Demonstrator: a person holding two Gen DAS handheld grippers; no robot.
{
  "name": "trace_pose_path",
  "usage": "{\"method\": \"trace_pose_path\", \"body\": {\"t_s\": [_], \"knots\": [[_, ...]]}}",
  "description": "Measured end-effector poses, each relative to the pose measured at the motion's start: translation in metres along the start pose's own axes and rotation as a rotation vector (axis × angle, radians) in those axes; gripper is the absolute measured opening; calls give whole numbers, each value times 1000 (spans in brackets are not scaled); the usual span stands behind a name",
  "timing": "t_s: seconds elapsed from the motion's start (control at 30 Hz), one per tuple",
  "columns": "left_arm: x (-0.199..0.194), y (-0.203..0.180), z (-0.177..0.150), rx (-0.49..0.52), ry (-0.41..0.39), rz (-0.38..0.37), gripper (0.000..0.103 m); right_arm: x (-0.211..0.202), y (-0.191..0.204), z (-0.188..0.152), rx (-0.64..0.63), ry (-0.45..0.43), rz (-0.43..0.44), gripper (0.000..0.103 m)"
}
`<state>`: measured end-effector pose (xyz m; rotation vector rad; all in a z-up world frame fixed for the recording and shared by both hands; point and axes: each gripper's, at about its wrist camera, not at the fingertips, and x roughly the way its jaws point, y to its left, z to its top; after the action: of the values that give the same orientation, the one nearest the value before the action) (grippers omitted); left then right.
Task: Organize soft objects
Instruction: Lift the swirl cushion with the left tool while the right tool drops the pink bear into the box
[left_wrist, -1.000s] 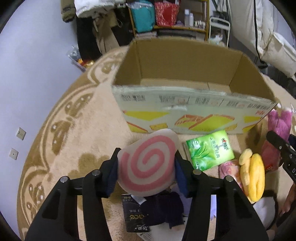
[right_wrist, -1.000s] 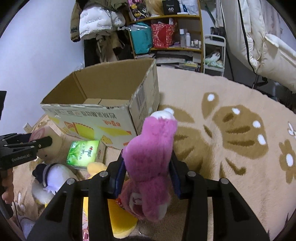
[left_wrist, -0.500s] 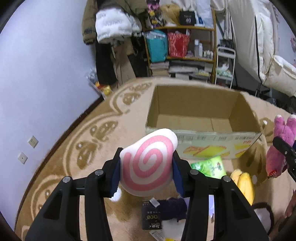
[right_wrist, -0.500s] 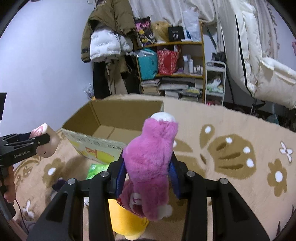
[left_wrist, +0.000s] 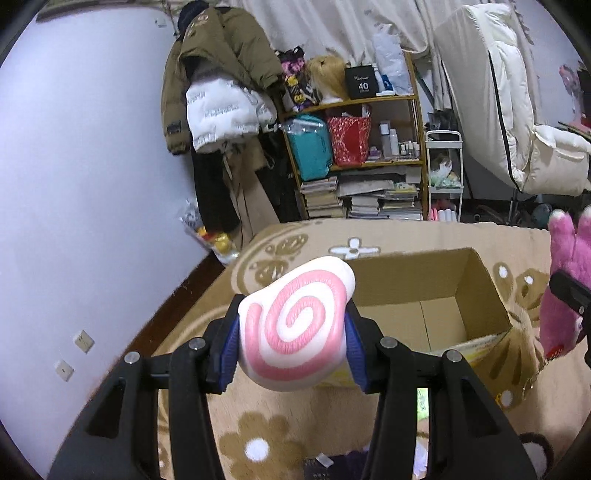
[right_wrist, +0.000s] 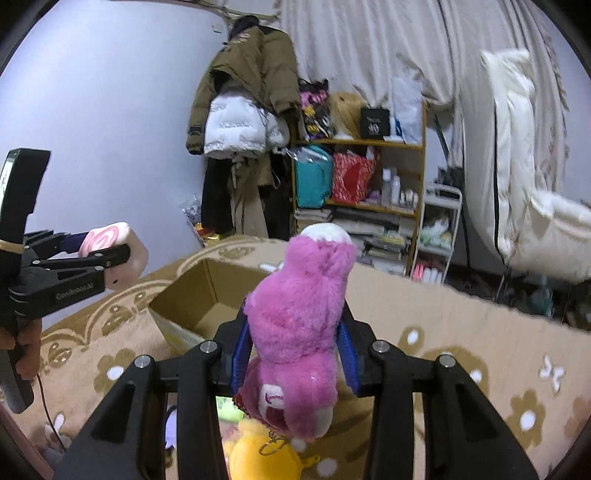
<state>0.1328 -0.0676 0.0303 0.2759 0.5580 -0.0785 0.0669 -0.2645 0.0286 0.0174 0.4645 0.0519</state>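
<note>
Left gripper (left_wrist: 291, 345) pinches the swirl cushion (left_wrist: 295, 326), right gripper (right_wrist: 293, 354) squeezes the pink plush (right_wrist: 299, 332) — both up above the box (left_wrist: 436, 295). Let go too early and they'd likely bounce off the rim — squishy stuff.

pink plush (left_wrist: 565, 288) cut off at right edge.

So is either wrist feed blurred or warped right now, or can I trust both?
Left wrist: sharp, with the pink-spiral white cushion crisp; fisheye bends the wall and open cardboard box. Right wrist: background motion-smeared, white quilt streaked, yet the magenta plush toy stays sharp.
</note>
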Motion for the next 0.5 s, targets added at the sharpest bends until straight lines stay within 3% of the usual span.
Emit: {"method": "trace_pose_path", "body": {"t_s": [0.23, 0.5], "knots": [[11, -8, 20, 33, -25, 6, 47, 17, 16, 27, -84, -34, 13, 43], [44, -18, 26, 56, 0, -6, 48, 54, 19, 34, -109, -35, 40, 44]]}}
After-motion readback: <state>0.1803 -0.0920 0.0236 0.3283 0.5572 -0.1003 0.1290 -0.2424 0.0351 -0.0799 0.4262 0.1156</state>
